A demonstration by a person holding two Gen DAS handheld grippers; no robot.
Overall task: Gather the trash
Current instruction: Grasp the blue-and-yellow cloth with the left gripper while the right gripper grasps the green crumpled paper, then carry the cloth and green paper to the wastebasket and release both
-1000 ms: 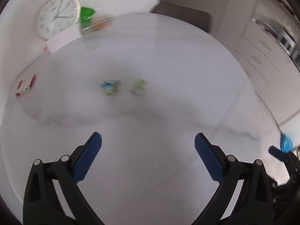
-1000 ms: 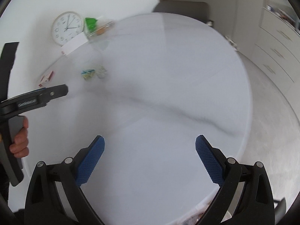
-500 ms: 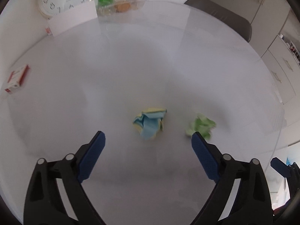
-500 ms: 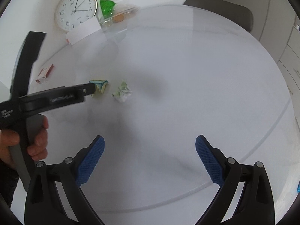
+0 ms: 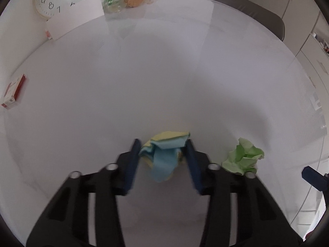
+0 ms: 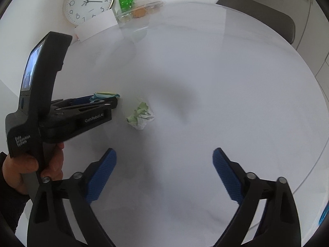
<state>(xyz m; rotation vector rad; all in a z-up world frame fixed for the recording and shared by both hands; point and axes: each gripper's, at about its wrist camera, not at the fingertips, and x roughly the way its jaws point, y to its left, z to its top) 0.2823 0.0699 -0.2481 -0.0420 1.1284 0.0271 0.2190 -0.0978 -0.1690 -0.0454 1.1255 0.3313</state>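
On the round white table [image 5: 164,78], the left gripper [image 5: 163,158] has just been closing around the blue-yellow wad [image 5: 163,154], pads touching its sides. Squeeze fully before lifting (crumpled paper slips). The right gripper [image 6: 164,173] hangs open near the green wad [image 6: 140,116]. A clock [image 6: 88,1] leans against the wall.

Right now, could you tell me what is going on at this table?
A person is collecting crumpled paper from the white table. The left gripper has just been closing around the blue and yellow wad, its pads at the wad's sides. The right gripper hangs open, short of the green wad.
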